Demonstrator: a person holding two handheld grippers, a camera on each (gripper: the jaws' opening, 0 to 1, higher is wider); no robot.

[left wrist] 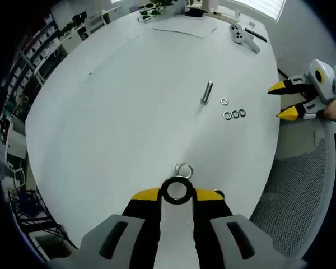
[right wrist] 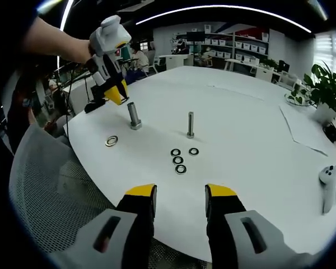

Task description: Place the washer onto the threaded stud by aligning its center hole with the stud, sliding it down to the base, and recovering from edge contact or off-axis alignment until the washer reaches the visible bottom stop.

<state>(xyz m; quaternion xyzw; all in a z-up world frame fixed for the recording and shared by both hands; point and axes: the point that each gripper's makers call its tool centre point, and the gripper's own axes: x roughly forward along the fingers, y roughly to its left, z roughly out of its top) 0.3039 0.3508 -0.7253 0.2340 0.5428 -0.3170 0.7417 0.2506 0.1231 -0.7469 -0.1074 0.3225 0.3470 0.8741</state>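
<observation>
My left gripper (left wrist: 177, 194) is shut on a dark washer (left wrist: 176, 190), held flat so the white table shows through its hole. Just beyond it stands a short metal stud (left wrist: 183, 169), seen almost end-on. From the right gripper view the same stud (right wrist: 134, 116) rises upright, with the left gripper (right wrist: 116, 96) hanging above and to its left in a person's hand. A loose washer (right wrist: 111, 140) lies on the table close by. My right gripper (right wrist: 180, 196) is open and holds nothing, low over the table's near edge.
On the round white table (right wrist: 246, 106) a second, thinner stud (right wrist: 190, 124) stands with several washers (right wrist: 179, 159) beside it. A white controller (right wrist: 330, 185), paper sheets (right wrist: 308, 131) and a plant (right wrist: 325, 89) sit further off. A grey mesh chair (right wrist: 50, 190) borders the near edge.
</observation>
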